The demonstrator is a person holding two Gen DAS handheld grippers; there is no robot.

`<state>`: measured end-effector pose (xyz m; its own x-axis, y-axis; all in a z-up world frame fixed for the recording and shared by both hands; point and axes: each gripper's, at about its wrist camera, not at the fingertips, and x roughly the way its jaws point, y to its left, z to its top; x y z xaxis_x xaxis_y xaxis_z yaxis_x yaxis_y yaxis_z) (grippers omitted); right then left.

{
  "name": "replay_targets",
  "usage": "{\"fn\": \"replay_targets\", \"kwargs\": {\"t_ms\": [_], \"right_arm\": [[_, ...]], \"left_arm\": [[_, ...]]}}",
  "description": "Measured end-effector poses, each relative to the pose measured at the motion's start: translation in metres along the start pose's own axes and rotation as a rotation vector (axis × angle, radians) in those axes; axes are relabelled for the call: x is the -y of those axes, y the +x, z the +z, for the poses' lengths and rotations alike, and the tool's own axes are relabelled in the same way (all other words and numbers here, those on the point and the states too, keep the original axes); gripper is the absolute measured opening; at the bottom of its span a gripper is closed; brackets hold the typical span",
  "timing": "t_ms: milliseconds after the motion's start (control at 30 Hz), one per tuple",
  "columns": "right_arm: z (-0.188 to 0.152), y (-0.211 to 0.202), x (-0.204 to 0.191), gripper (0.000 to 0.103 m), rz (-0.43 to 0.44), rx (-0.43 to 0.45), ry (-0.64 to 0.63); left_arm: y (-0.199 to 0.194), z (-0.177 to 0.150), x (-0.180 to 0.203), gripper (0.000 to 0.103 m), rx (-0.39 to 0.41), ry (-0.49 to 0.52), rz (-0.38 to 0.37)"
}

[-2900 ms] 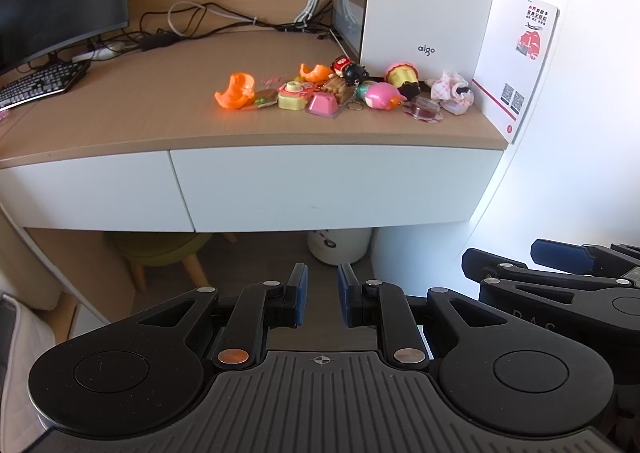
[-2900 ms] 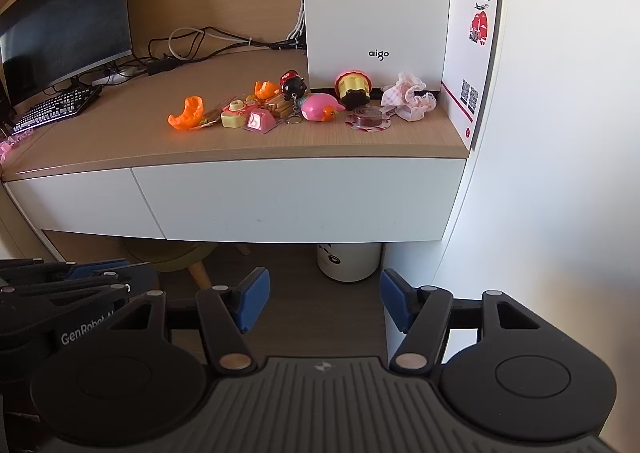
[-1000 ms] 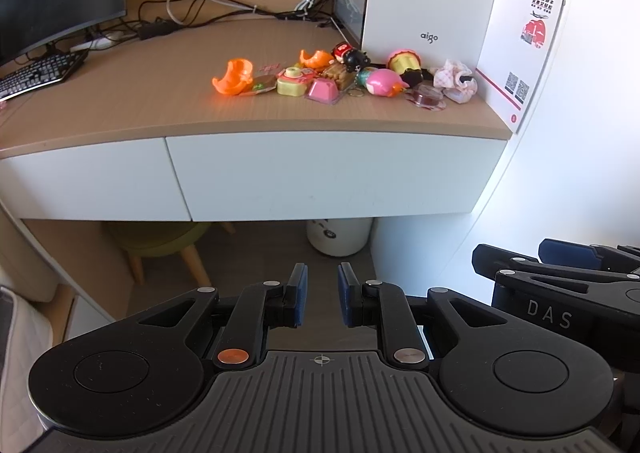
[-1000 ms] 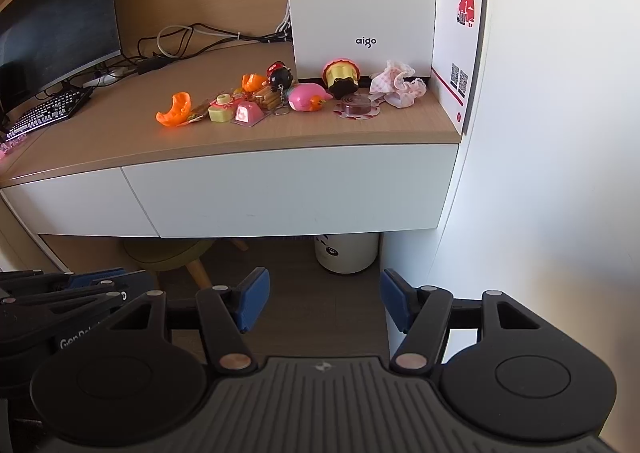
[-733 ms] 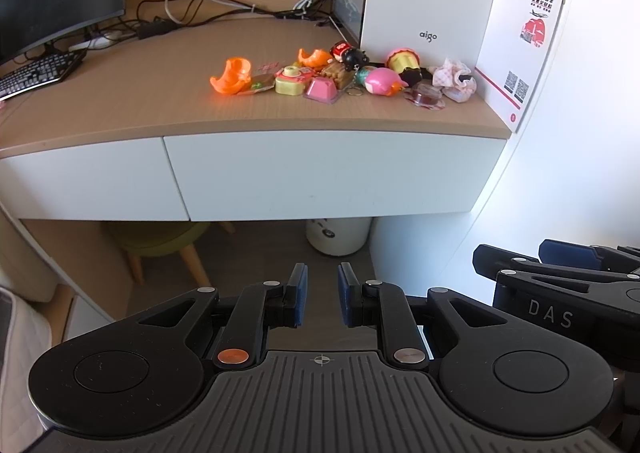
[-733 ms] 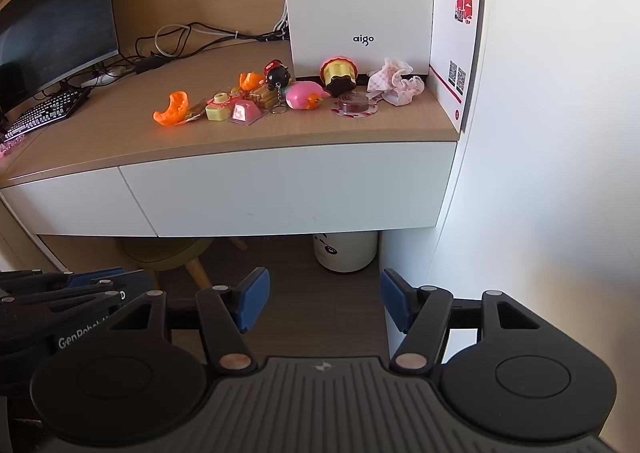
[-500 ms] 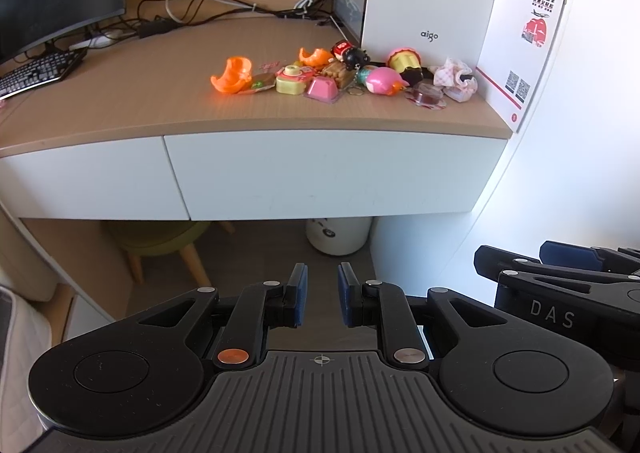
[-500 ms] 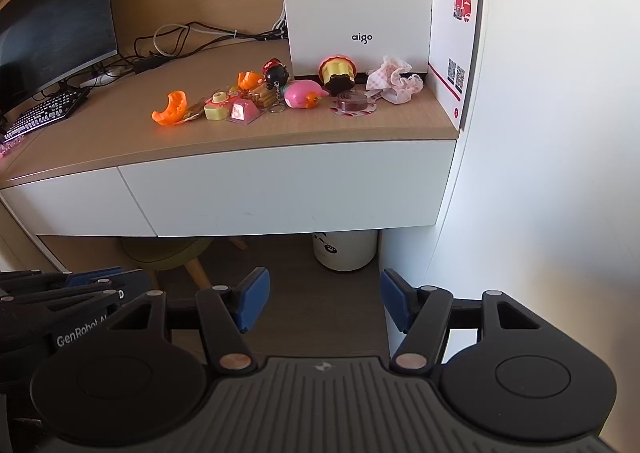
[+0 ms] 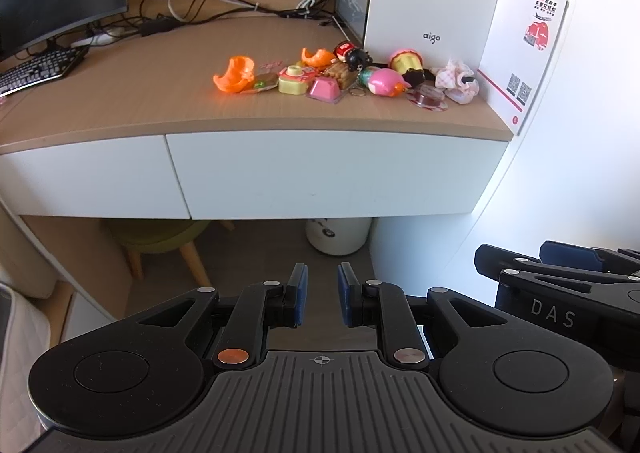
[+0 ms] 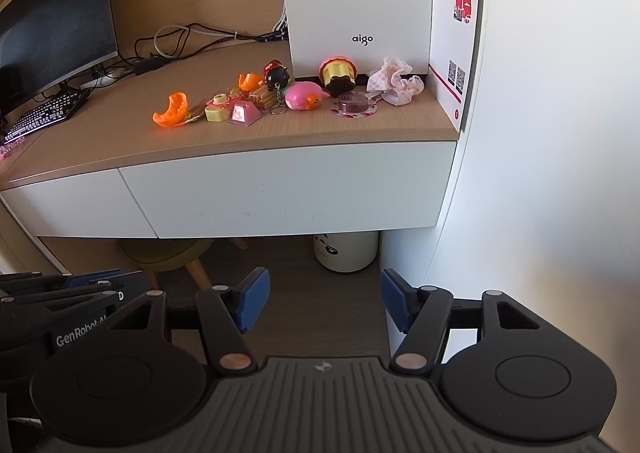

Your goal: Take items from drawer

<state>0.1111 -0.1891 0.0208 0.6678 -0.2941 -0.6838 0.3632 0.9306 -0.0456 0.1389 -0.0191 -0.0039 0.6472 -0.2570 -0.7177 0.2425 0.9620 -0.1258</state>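
Wooden desk [image 9: 120, 105] against white wall [image 10: 560, 133], green stool [image 9: 160, 237] beneath

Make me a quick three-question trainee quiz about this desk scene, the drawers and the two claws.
1. True or false: the wide drawer under the desk is pulled open.
2. Which claw stands wider: A) left claw, B) right claw?
3. Fill in: the pink pig lies in front of the white ____ marked aigo.

Key: 1 false, both drawer fronts sit flush and closed. 2 B; both are empty, and the left claw's pads stand only a narrow gap apart. 3 box.
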Motion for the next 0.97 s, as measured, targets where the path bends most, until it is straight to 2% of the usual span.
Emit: {"fn": "replay_targets", "kwargs": {"t_ms": [433,633,667,767,800,833,900,933,967], "right_arm": [[-0.001,0.004,-0.006,0.062,0.006,-0.024,0.002],[0.002,0.005,-0.011,0.062,-0.002,-0.024,0.01],[0.003,0.005,-0.012,0.062,-0.007,-0.022,0.013],[0.006,0.005,-0.013,0.062,-0.025,-0.021,0.02],[0.007,0.005,-0.013,0.062,-0.032,-0.021,0.022],[0.007,0.005,-0.013,0.062,-0.041,-0.022,0.024],[0.009,0.005,-0.015,0.062,-0.054,-0.027,0.016],[0.009,0.004,-0.017,0.062,-0.063,-0.029,0.004],[0.01,0.003,-0.02,0.062,-0.073,-0.03,-0.013]], "left_arm": [[0.002,0.0,-0.005,0.019,-0.02,0.004,-0.015],[0.001,0.0,-0.014,0.014,0.003,-0.051,-0.122],[0.0,0.001,-0.014,0.014,0.022,-0.054,-0.105],[0.001,0.005,-0.01,0.014,0.069,0.022,0.052],[0.005,0.006,-0.012,0.014,0.082,0.043,0.05],[0.011,0.009,-0.019,0.014,0.078,0.039,0.022],[0.032,0.015,-0.04,0.014,0.021,-0.017,-0.043],[0.045,0.017,-0.052,0.014,-0.013,-0.044,-0.056],[0.059,0.018,-0.064,0.013,-0.047,-0.07,-0.018]]}}
